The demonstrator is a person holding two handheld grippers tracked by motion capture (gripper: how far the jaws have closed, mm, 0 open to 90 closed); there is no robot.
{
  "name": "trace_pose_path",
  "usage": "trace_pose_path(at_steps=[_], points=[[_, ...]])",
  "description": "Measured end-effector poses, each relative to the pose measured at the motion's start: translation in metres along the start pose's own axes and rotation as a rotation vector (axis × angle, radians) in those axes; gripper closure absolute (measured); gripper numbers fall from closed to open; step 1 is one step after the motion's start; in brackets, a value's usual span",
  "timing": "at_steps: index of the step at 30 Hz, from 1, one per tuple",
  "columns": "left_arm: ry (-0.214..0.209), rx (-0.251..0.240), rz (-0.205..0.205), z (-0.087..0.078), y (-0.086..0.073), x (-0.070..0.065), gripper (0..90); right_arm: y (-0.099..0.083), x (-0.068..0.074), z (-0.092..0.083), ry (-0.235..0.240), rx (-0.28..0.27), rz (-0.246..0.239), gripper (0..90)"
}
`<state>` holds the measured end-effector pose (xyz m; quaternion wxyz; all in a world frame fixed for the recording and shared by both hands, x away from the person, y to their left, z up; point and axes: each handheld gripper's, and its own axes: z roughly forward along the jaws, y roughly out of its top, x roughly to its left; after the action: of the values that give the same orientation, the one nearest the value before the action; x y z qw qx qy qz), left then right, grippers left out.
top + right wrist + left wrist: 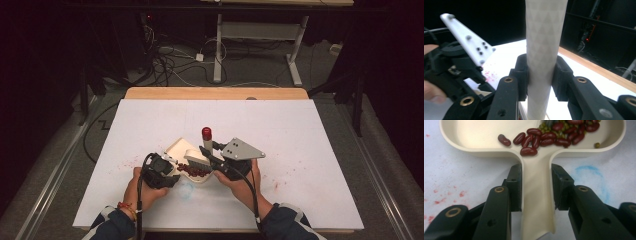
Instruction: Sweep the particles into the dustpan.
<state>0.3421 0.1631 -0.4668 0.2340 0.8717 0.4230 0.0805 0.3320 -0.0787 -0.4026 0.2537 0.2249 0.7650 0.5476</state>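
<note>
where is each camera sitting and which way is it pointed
High view: above the person's side, facing forward and down on the table; both forearms, left gripper, right gripper.
Left gripper view: along its jaws, clamped on the dustpan holding beans.
Right gripper view: along its jaws, clamped on the brush handle.
Shared: high and left gripper views both show dustpan and beans.

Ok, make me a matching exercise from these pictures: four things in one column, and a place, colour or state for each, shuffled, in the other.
Things:
1. dustpan handle
2. kidney beans
3. brush handle
4. table cover

States:
A. dark red, lying inside the cream pan
B. white, with red specks
C. clamped in the left gripper
D. pale, upright, clamped in the right gripper

Pairs: 1-C, 2-A, 3-D, 4-B
</note>
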Motion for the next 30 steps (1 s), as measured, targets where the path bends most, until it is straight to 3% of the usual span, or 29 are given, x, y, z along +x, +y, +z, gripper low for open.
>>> trace_pose_path(at_steps=[5, 12, 22, 30], points=[[0.002, -0.001, 0.0, 0.0, -0.001, 0.002, 64.0, 0.001, 0.006, 0.001, 0.01, 0.001, -0.008, 70.2], [-0.004, -0.01, -0.029, 0.0, -0.002, 0.007, 64.0, 0.009, -0.001, -0.009, 0.002, -0.042, 0.014, 70.2], [0.013, -0.018, -0.056, -0.001, -0.007, 0.012, 64.0, 0.018, -0.026, -0.036, -0.02, -0.062, 0.028, 70.2], [0.026, -0.025, -0.065, -0.003, -0.009, 0.015, 64.0, 0.021, -0.051, -0.067, -0.002, -0.023, 0.015, 70.2]])
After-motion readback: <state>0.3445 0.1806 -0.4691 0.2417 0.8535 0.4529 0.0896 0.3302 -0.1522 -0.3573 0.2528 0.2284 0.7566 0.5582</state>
